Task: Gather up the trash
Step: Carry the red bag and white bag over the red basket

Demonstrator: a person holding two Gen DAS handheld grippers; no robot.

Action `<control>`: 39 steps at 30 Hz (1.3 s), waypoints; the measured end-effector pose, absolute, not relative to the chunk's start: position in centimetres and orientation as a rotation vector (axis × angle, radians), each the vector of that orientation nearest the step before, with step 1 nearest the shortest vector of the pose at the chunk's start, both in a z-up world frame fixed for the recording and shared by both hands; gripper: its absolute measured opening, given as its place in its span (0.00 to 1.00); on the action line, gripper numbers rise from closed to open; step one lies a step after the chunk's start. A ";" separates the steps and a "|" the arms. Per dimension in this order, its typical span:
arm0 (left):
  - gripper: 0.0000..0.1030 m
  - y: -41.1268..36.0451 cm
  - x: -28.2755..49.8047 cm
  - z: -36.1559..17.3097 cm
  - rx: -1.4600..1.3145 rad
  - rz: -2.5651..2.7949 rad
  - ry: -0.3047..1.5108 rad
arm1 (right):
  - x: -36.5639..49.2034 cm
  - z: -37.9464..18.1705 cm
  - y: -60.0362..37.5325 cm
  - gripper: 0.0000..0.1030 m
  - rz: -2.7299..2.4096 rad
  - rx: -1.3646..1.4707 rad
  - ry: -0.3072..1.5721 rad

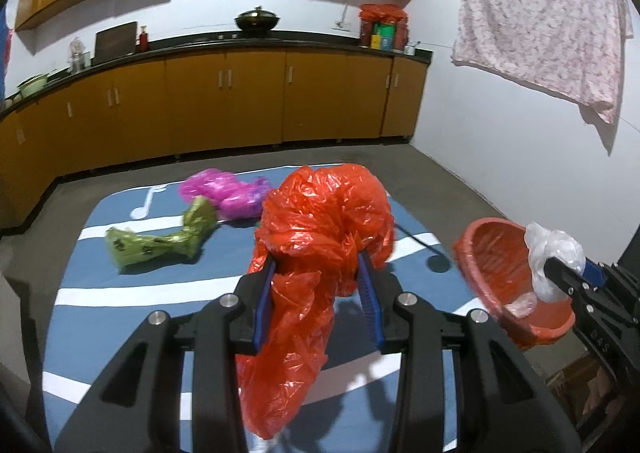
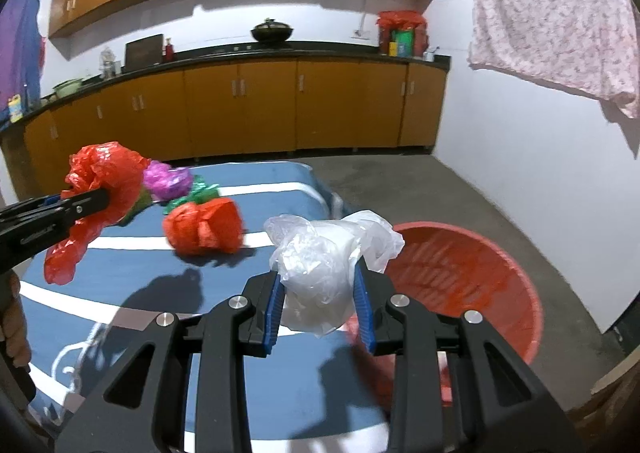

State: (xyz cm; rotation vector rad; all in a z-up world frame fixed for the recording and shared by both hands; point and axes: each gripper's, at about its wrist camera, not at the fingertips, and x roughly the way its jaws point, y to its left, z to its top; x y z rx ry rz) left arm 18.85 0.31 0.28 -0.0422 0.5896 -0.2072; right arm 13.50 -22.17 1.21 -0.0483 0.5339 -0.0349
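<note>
The left gripper [image 1: 318, 273] has its jaws closed partway on a crumpled red plastic bag [image 1: 316, 253], which bulges above the blue pads and hangs down below them toward 6 o'clock. The right gripper [image 2: 320, 293] has its jaws pressed against a bunched clear plastic bag [image 2: 320, 261], gripped at its middle, with loose film flaring toward 1 o'clock.

In the left wrist view, a green printed bag [image 1: 160, 241] lies on the worktop [image 1: 100, 301] at 10 o'clock of the jaws, and a magenta bag [image 1: 224, 193] sits beyond it at 11 o'clock, the two touching. The worktop carries a blue cloth with white stripes and a music-note motif. At 3 o'clock the red basin [image 1: 496, 265] shows, with the right gripper and its clear bag in front of its rim.

In the right wrist view, a second red bag [image 2: 204, 227] rests on the cloth at 10 o'clock of the jaws. The red basin stands on the floor [image 2: 420, 189] at 3 o'clock, just beside the worktop's edge. The left gripper with its red bag appears at 9 o'clock, raised above the cloth.
</note>
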 end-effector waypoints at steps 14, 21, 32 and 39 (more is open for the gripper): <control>0.37 -9.0 19.0 0.3 -0.017 -0.386 0.606 | 13.4 1.3 -28.5 0.31 -0.175 -0.029 0.541; 0.37 -13.3 19.3 -0.8 0.007 -0.462 0.633 | 13.7 1.0 -30.7 0.31 -0.215 -0.018 0.548; 0.37 -17.2 20.8 -2.0 0.014 -0.528 0.671 | 14.3 -0.1 -32.8 0.31 -0.247 0.061 0.558; 0.37 -19.8 21.9 -2.1 0.027 -0.571 0.669 | 14.6 -0.5 -34.3 0.31 -0.257 0.103 0.552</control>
